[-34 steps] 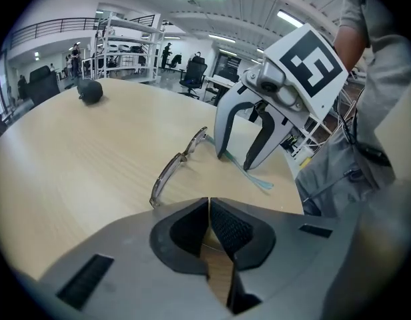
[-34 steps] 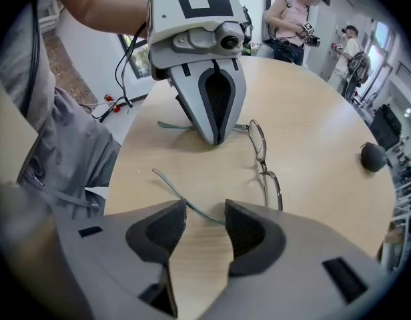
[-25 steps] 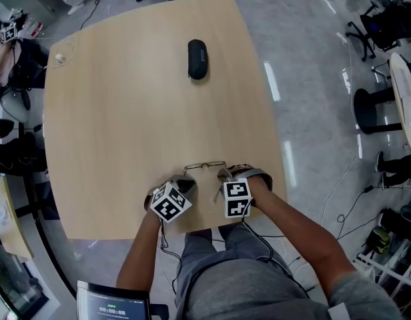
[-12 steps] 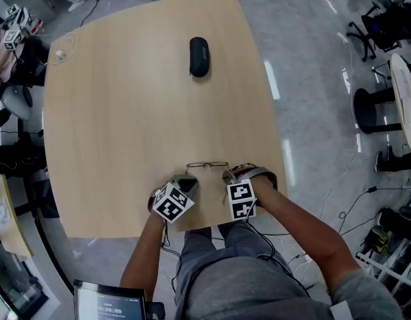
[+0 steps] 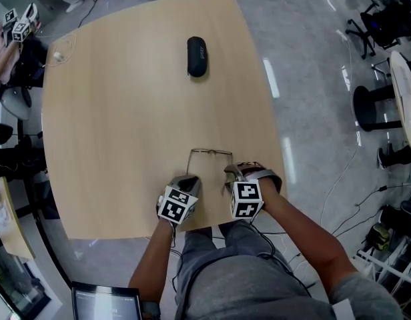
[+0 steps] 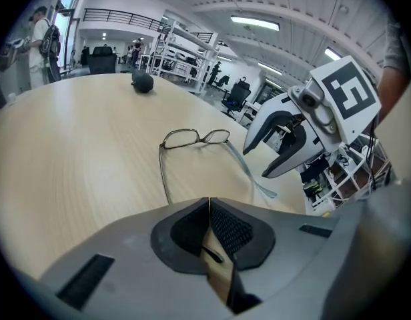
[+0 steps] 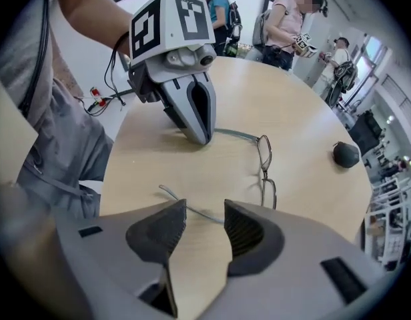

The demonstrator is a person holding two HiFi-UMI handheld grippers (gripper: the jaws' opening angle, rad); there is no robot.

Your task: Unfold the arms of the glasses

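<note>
**Glasses open on the table, 1 arm pinched**

Head view: the glasses [image 5: 210, 152] lie on the table [image 5: 125, 112] just ahead of both grippers, with their 2 arms spread and running back toward them. The left gripper [image 5: 187, 179] sits at the end of 1 arm and the right gripper [image 5: 232, 173] at the end of the other. A dark case [image 5: 197, 57] lies far ahead of them.

Left gripper view: the left gripper's jaws are clenched, tips meeting, with the thin end of a glasses arm pinched between the pads. The lenses stand just ahead, and the right gripper is off to the right.

Right gripper view: the right gripper's jaws are released and stand apart. The other arm's curved end lies on the table across the gap at their tips, touching neither pad.
</note>
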